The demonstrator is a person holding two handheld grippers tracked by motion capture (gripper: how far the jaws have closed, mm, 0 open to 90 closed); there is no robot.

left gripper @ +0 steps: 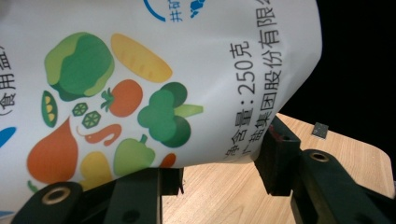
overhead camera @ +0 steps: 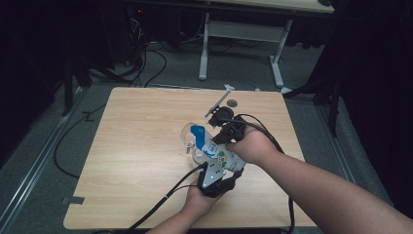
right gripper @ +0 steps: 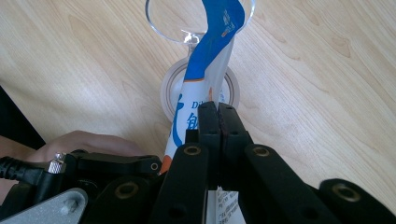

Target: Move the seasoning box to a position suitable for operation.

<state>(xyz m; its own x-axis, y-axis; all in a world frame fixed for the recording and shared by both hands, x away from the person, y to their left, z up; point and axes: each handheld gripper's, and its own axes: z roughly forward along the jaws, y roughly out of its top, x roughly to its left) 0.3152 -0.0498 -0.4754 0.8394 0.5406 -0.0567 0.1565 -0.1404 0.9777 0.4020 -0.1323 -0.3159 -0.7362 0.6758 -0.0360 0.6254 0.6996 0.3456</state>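
Wooden table [overhead camera: 146, 161] in a dark room: a salt pouch [overhead camera: 214, 148] is tipped into a clear stemmed glass [overhead camera: 191, 139].
Left gripper [overhead camera: 219, 176] clamps the pouch's fat lower end to bear its weight; right gripper [right gripper: 218, 116] pinches the flattened side, likely to steer the blue top [right gripper: 219, 21] into the glass's mouth. Printed vegetables [left gripper: 107, 116] sit beside "250克" [left gripper: 245, 67].

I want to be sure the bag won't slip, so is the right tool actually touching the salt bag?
Touching. In the right gripper view the right tool has its two jaws pressed together on the thin edge of the salt bag, with no gap showing.
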